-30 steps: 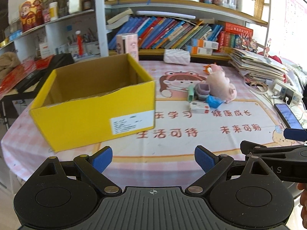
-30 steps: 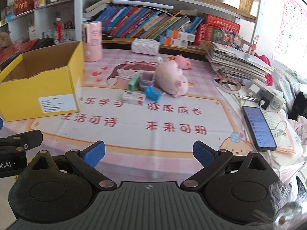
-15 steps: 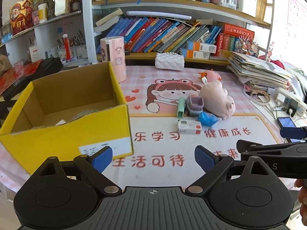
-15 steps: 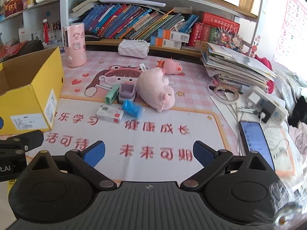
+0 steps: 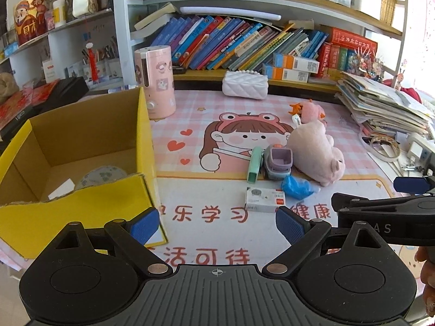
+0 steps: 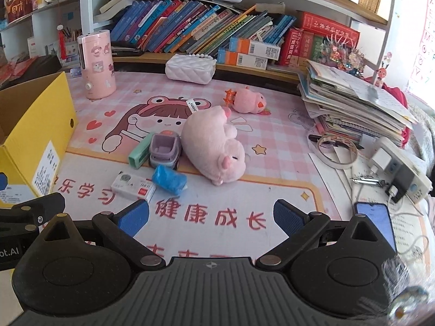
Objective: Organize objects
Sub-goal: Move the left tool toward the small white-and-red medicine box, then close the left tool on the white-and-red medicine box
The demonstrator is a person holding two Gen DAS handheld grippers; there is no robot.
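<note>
Right wrist: pink, seemingly plush pig (image 6: pixel 210 146)

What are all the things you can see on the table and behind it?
Box: 1, yellow cardboard, left on the mat, open, a round patterned thing inside.
Big plush pig: 1, pink, lying mid-mat.
Small plush: 1, pink, behind the pig.
Toy car: 1, purple-grey, left of the pig.
Green case: 1, mint, beside the car.
Blue bundle: 1, in front of the car.
Small carton: 1, white with red, nearest the grippers.
Canister: 1, pink, back left.
Purse: 1, white quilted, by the shelf.
Paper stack: 1, right.
Phone: 1, screen blue, right.
Books: many, mostly blue, on the shelf.
Left gripper: open.
Right gripper: open.
</note>
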